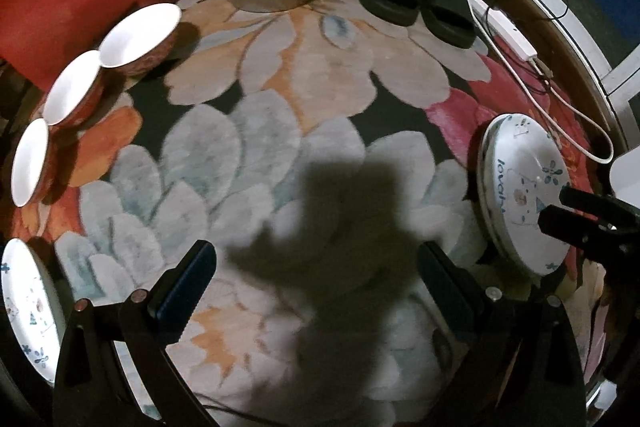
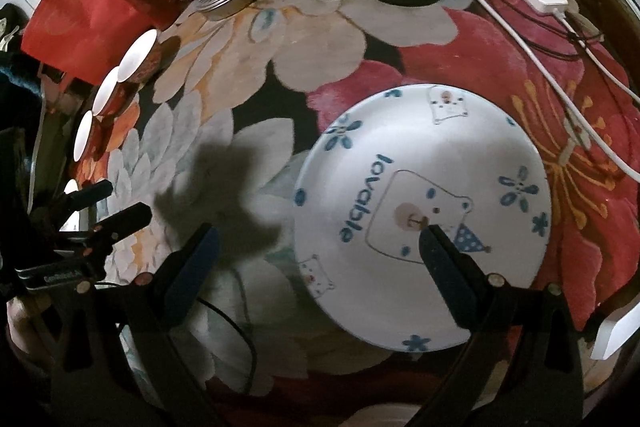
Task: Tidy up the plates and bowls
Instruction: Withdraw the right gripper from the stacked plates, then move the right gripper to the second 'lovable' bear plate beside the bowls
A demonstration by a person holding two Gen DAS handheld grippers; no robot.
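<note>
Centrally, both the left gripper (image 1: 316, 287) and right gripper (image 2: 320, 259) gape wide, empty; the white bear-printed ceramic plate (image 2: 420, 187) lies lower right on the floral carpet (image 2: 248, 39).

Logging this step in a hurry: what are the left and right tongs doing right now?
Left tongs: open, holding nothing, above the rug.
Right tongs: open, holding nothing; one finger over the bear plate.
</note>
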